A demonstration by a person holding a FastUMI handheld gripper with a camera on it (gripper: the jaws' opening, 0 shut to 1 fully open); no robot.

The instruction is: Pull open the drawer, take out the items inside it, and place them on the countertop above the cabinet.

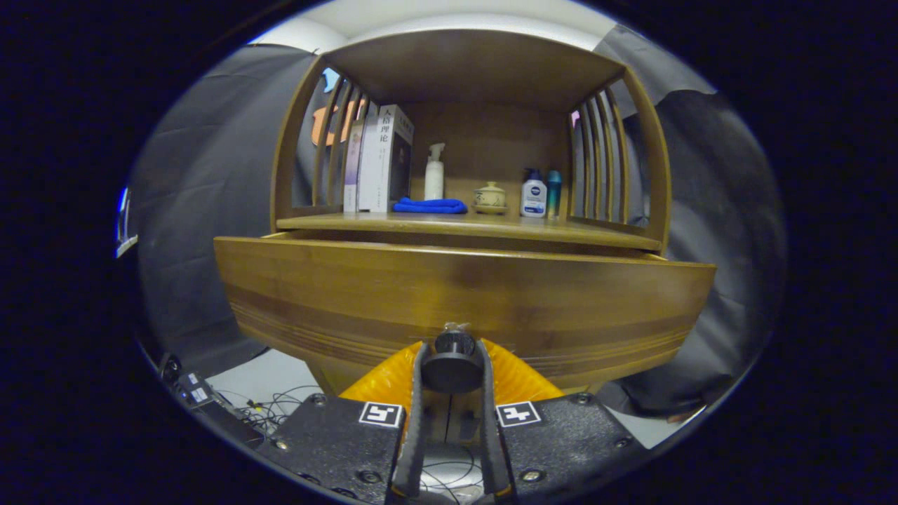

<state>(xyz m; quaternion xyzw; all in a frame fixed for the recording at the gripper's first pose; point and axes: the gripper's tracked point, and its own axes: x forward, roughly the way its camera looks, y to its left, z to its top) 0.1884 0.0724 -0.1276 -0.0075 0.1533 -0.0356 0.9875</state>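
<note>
Dark, round and ridged, the drawer knob [452,363] sits low in the centre of the frame, pinched between the two fingers of the gripper [452,375], which press on it from both sides. The wooden drawer front [463,294] fills the middle band and appears drawn out from under the countertop [470,226]. Its contents are hidden behind that front. The risk, as I judge it, is a pull off-axis: the fingers could slide off the small knob, or the drawer could bind.
</note>
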